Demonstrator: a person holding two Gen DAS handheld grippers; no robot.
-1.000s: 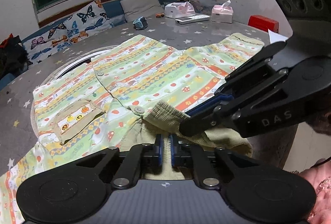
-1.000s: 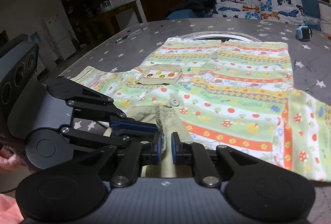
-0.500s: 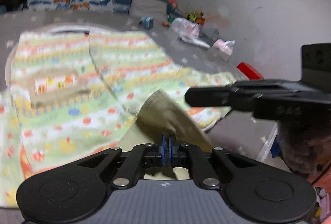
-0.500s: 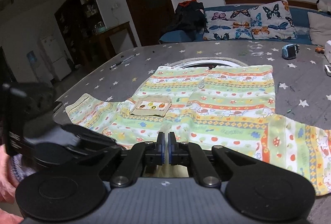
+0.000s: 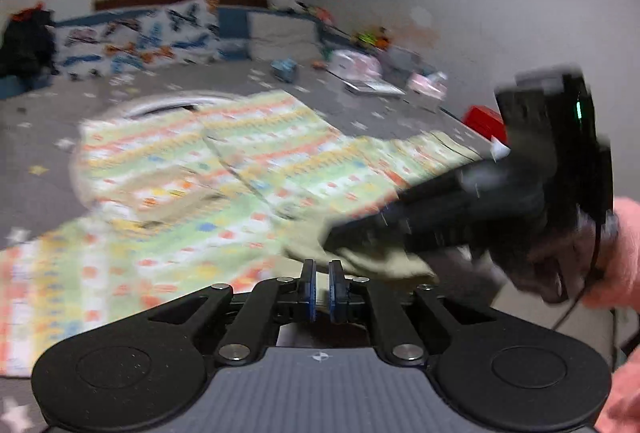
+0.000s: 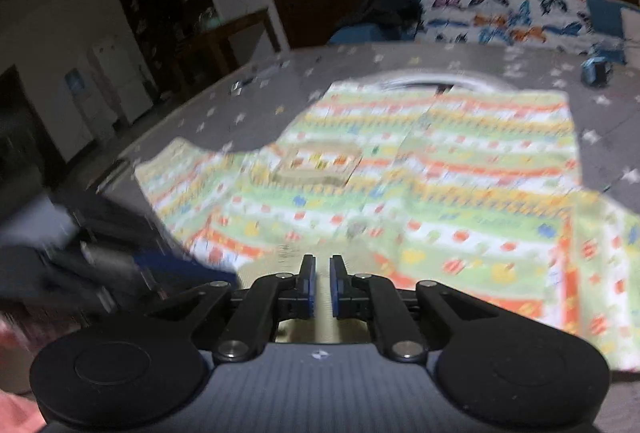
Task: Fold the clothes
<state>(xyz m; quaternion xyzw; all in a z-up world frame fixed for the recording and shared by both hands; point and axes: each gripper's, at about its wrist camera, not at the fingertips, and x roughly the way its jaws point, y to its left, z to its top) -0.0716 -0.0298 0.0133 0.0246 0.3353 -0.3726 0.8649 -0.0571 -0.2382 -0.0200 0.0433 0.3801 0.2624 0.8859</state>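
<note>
A grey star-patterned table (image 6: 248, 101) holds the striped shirt (image 6: 460, 189), spread flat across its middle. Butterfly cushions (image 6: 508, 17) line the far wall. The left gripper (image 5: 322, 291) and right gripper (image 6: 322, 287) stand slightly parted over the shirt's near edge, gripping nothing.

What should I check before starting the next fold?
1. Left tool pads apart, nothing seen between them: ok.
2. Right tool pads apart, nothing seen between them: ok.
3. Shirt spread out on the table: ok.
4. Khaki collar lying flat: not ok, it is bunched near the tools.
5. Views sharp enough to aim a grasp: not ok, both are motion-blurred.
</note>
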